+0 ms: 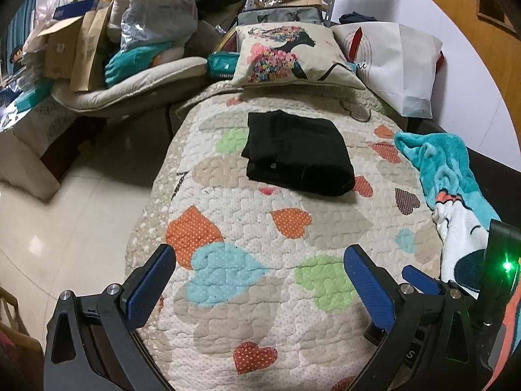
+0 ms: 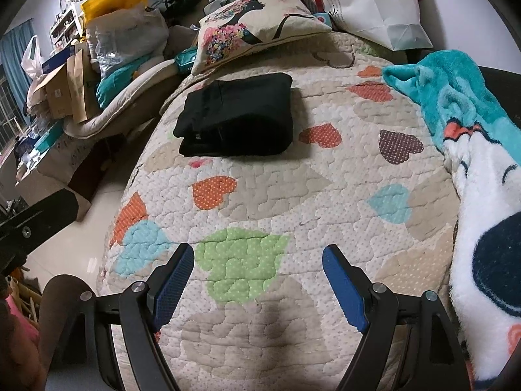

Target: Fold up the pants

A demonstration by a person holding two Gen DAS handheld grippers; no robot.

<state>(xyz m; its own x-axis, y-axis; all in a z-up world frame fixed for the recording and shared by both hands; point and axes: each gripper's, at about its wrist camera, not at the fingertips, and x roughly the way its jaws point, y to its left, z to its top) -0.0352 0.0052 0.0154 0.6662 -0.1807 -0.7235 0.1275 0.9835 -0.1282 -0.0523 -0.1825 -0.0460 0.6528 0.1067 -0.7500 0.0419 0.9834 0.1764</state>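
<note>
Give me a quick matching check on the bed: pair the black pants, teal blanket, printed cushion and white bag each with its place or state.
Things:
1. black pants
2. teal blanket
3. printed cushion
4. white bag

Places or states:
A. bunched along the right edge of the quilt
B. at the head of the bed, directly behind the pants
C. folded into a compact stack, lying free of both grippers
D. in the far right corner, beside the cushion

Pairs: 1-C, 2-A, 3-B, 4-D
</note>
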